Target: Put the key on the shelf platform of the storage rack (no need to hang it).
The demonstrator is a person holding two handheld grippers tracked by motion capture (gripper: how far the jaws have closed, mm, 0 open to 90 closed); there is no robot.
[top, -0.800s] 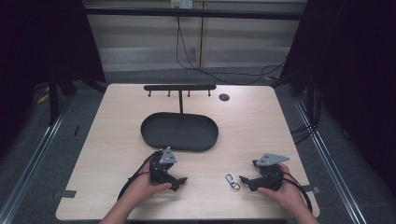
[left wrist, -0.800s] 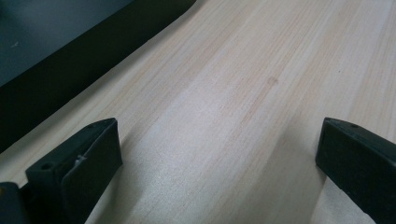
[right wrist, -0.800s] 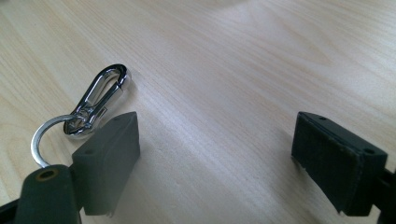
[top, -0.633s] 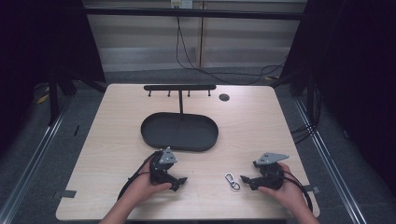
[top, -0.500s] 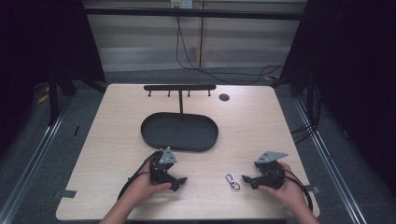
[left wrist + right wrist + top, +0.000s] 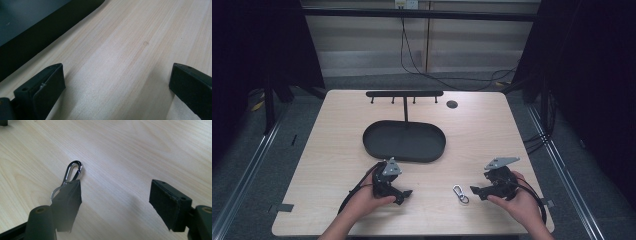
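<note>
A small silver carabiner clip (image 6: 459, 193) lies flat on the wooden table near the front edge. In the right gripper view the clip (image 6: 71, 173) lies just beyond the left jaw, partly hidden behind it. My right gripper (image 6: 475, 190) rests low on the table just right of the clip, open and empty (image 6: 116, 195). My left gripper (image 6: 404, 195) sits on the table to the clip's left, open with bare wood between its jaws (image 6: 116, 82). A black oval tray (image 6: 377, 145) lies mid-table, its rim (image 6: 37, 40) showing at upper left.
A black T-shaped rack (image 6: 404, 94) with small hooks stands behind the tray. A dark round disc (image 6: 452, 104) sits at the table's back right. Cables trail from both grippers toward the front edge.
My right gripper has edged slightly left toward the clip. The left gripper and the clip have not moved.
</note>
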